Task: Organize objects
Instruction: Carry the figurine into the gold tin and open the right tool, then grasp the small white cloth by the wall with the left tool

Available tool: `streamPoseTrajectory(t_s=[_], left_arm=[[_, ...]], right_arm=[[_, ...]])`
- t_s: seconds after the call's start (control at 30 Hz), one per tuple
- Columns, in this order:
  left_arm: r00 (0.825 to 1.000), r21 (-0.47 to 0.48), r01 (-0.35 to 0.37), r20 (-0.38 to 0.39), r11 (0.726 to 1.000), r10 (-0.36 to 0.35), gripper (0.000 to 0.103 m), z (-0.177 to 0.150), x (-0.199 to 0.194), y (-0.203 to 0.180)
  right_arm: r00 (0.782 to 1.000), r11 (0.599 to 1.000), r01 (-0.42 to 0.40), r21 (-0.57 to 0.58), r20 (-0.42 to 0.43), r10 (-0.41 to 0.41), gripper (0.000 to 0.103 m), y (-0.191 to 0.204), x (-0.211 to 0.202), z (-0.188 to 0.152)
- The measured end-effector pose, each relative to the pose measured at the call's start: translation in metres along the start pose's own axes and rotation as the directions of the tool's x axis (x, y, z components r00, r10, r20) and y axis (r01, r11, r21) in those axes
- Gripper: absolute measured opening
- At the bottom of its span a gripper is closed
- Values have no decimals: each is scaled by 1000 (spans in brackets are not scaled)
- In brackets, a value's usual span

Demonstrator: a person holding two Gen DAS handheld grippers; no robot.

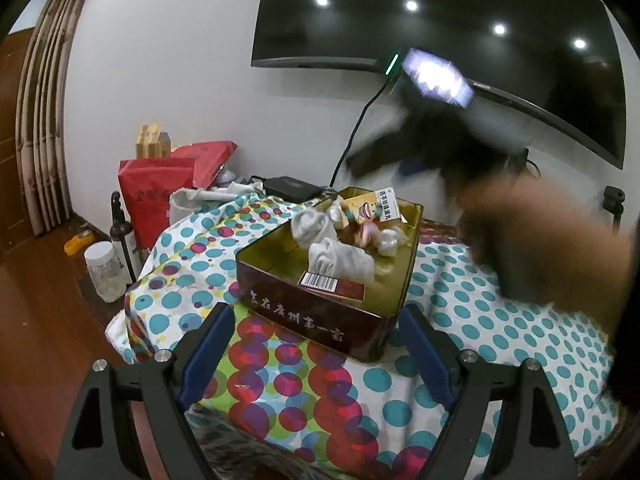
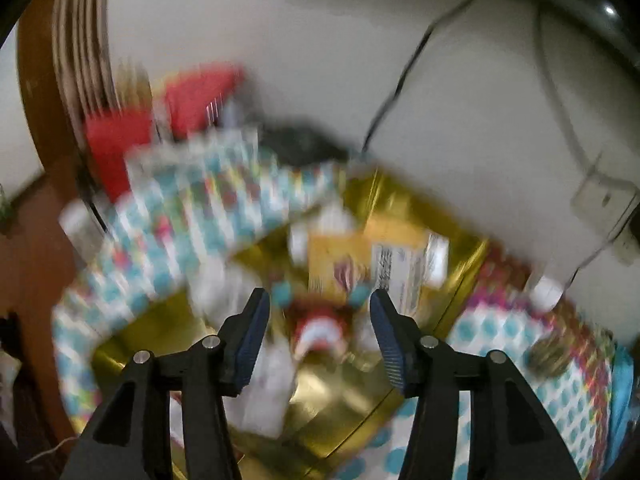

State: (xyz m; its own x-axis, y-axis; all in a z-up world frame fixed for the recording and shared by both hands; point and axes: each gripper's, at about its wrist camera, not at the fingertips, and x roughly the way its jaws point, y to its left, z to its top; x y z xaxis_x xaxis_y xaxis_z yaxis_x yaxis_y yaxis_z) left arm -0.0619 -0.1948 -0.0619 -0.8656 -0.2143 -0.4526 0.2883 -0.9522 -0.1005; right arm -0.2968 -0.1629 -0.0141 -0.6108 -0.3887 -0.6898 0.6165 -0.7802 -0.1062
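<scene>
A dark red tin [image 1: 320, 320] with a gold inside stands open on the spotted cloth [image 1: 460, 312]. It holds rolled white socks [image 1: 344, 260], a yellow packet [image 1: 362, 208], a barcoded box [image 1: 332, 285] and wrapped sweets [image 1: 388, 242]. My left gripper [image 1: 316, 320] is open, its blue pads either side of the tin's near face; contact cannot be told. The right wrist view is blurred: my right gripper [image 2: 320, 308] hangs open above the tin [image 2: 460, 248], over a red and white item [image 2: 320, 328], with no pad on anything. In the left wrist view a blurred hand [image 1: 540, 248] is at the right.
A red bag [image 1: 156, 196], a clear jar [image 1: 104, 272] and a dark bottle [image 1: 120, 236] stand left of the table. A black box [image 1: 292, 188] with a cable lies behind the tin. A wall television [image 1: 440, 20] hangs above. A white power strip [image 2: 600, 196] is on the wall.
</scene>
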Motion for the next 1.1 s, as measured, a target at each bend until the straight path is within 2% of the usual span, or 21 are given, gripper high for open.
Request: streamPoseTrajectory(t_s=[0.03,0.07,0.13,0.2,0.27,0.4,0.47,0.57,0.67,0.73,0.87,1.0,1.1], left_arm=[[1000,14,0,0,1000,0,86,-1,1,-3],[1000,27,1,-2,1000,-1,86,-2,2,-5],[1000,52,6,-10,999,-6,86,-5,3,-11],[1000,77,10,-13,997,-9,86,-8,4,-17],[1000,109,15,-10,994,-14,86,-12,5,-23],[998,166,37,-46,985,-30,86,-23,16,-46],[996,190,55,-72,980,-42,86,-24,24,-62],[994,260,78,-88,963,-57,86,-17,37,-96],[992,291,119,-72,949,-102,86,1,44,-123],[988,292,151,-67,944,-137,86,18,54,-142],[979,262,201,-95,944,-182,86,49,93,-180],[979,269,192,-114,944,-167,86,68,145,-216],[984,277,158,-126,948,-127,86,83,187,-233]], right_arm=[[999,1000,17,-13,37,-17,96,-5,-14,6],[996,998,51,-28,73,-49,103,-14,-30,12],[988,994,95,-54,125,-87,102,-37,-60,15],[985,992,121,-42,132,-115,102,-68,-79,6],[976,983,181,-9,125,-179,103,-103,-85,-12],[951,937,303,173,11,-310,103,-188,-71,-85],[941,896,336,289,-68,-331,103,-226,-57,-133],[939,840,344,419,-140,-314,103,-263,-44,-182],[937,812,349,467,-162,-310,103,-282,-40,-205],[943,792,332,512,-171,-284,103,-295,-41,-212],[937,743,347,572,-193,-289,103,-309,-46,-220],[943,724,332,605,-189,-274,103,-314,-49,-225],[944,718,328,614,-177,-279,103,-316,-50,-225]])
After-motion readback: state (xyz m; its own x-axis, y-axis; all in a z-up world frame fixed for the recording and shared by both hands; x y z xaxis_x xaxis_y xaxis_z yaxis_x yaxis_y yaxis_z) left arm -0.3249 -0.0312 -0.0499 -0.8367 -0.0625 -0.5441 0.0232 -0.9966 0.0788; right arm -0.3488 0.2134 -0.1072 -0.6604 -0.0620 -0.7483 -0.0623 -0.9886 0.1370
